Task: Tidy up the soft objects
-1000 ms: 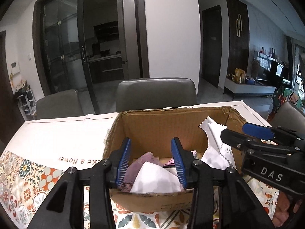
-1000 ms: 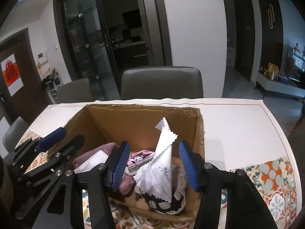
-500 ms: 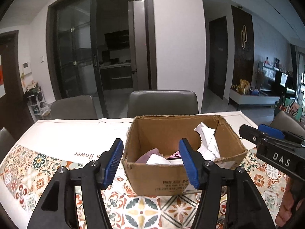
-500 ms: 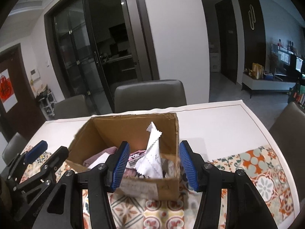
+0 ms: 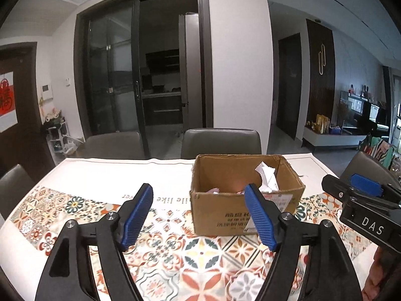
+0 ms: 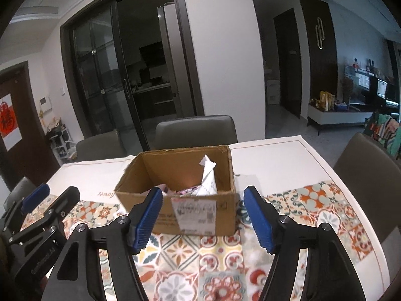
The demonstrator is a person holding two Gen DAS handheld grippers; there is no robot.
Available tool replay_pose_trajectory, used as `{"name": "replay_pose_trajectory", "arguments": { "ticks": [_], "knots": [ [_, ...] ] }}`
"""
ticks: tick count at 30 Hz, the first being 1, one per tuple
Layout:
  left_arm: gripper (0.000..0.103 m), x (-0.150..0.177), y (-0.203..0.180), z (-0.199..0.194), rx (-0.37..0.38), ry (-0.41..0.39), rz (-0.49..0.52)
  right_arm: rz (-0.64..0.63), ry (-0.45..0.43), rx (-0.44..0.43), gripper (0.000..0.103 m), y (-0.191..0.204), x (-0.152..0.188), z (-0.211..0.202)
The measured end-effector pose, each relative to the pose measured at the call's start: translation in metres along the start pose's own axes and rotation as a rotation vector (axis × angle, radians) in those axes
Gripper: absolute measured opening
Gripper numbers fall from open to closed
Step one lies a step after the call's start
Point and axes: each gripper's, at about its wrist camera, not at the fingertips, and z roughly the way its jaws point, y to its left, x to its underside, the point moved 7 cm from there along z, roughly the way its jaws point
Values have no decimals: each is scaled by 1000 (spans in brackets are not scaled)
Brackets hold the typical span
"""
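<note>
At the centre of the left wrist view, a little to the right, a brown cardboard box (image 5: 246, 200) stands on the surface (image 5: 82, 173), which is covered with a cloth of coloured tile pattern near the camera and plain white further back. Its top is open, and a white cloth with a zigzag edge (image 5: 267, 179) sticks up from inside, near the right wall of the box; a bit of pink fabric (image 5: 213, 191) shows low at the front wall. The left claw (image 5: 199, 217) fills the lower part of this frame, its two blue pads spread wide apart with nothing between them, and it is held above the patterned cloth, apart from the box. At the right edge of the same frame the right claw (image 5: 364, 188) appears from the side, with the letters DAS on its black body. From the right wrist view the box (image 6: 180, 193) sits in the middle of the frame, with a white printed label (image 6: 194, 212) on its front wall, and the white cloth (image 6: 208, 180) leans against the right inner wall. The right claw (image 6: 205, 218) in the lower part of this frame is spread open too and holds nothing; the box is seen between its pads but further away, not touched. The left claw (image 6: 35, 200) shows at the lower left. Grey chairs (image 6: 196, 131) stand behind the surface.
</note>
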Motion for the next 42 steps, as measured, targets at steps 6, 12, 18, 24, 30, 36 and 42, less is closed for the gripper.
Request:
{"name": "replay_pose_trajectory", "arguments": {
  "ticks": [6,12,18,24,30,36,42],
  "knots": [
    [87,13,11,-35,4,-8,12,-12,-14,24,72,13,17,-39],
    [92,19,15,-66,-10,-22,21,-7,-25,46,73,18,33,-70],
    [97,23,14,-101,-34,-61,15,-29,-42,45,74,19,39,-98],
    [98,27,9,-136,-62,-101,1,-59,-69,40,75,14,43,-128],
    [99,36,1,-169,-76,-124,-6,-64,-87,28,76,7,53,-162],
    [102,45,-3,-201,-86,-140,-13,-56,-88,12,76,0,66,-190],
    [102,55,-7,-227,-89,-146,-17,-57,-98,7,79,-3,78,-215]
  ]
}}
